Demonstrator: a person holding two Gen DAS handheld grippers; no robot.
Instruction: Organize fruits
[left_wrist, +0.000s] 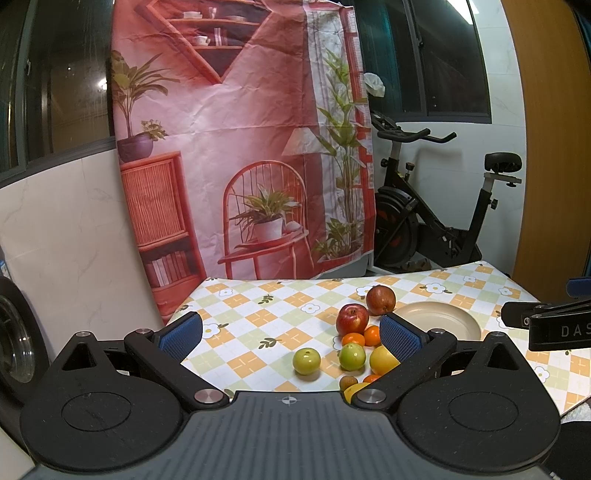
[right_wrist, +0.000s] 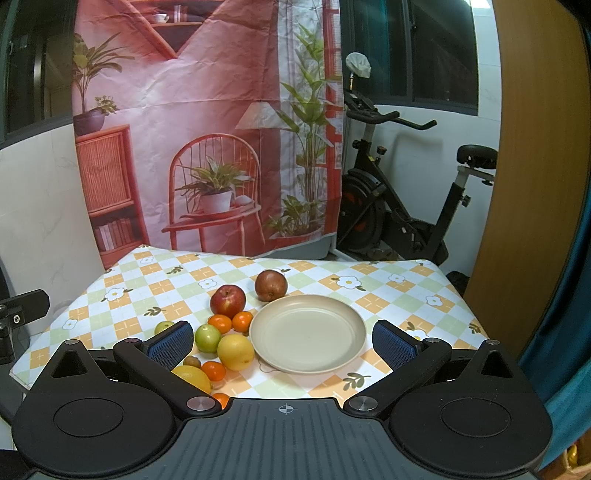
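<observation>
A beige plate (right_wrist: 308, 334) lies bare on the checked tablecloth (right_wrist: 177, 280); it also shows in the left wrist view (left_wrist: 439, 319). Left of it sit a red apple (right_wrist: 228, 301), a brownish-red fruit (right_wrist: 270, 285), small oranges (right_wrist: 219, 323), green fruits (right_wrist: 207, 338), a yellow orange (right_wrist: 235, 351), a lemon (right_wrist: 192, 377) and a small brown fruit (right_wrist: 192, 362). The red apple (left_wrist: 352, 318) and a green fruit (left_wrist: 306, 361) show in the left wrist view. My left gripper (left_wrist: 290, 334) is open above the fruit cluster. My right gripper (right_wrist: 282, 343) is open, above the plate.
A printed backdrop (right_wrist: 207, 129) hangs behind the table. An exercise bike (right_wrist: 402, 206) stands at the back right. A wooden door (right_wrist: 539, 184) is on the right. The right gripper's body (left_wrist: 550, 325) shows at the left view's right edge.
</observation>
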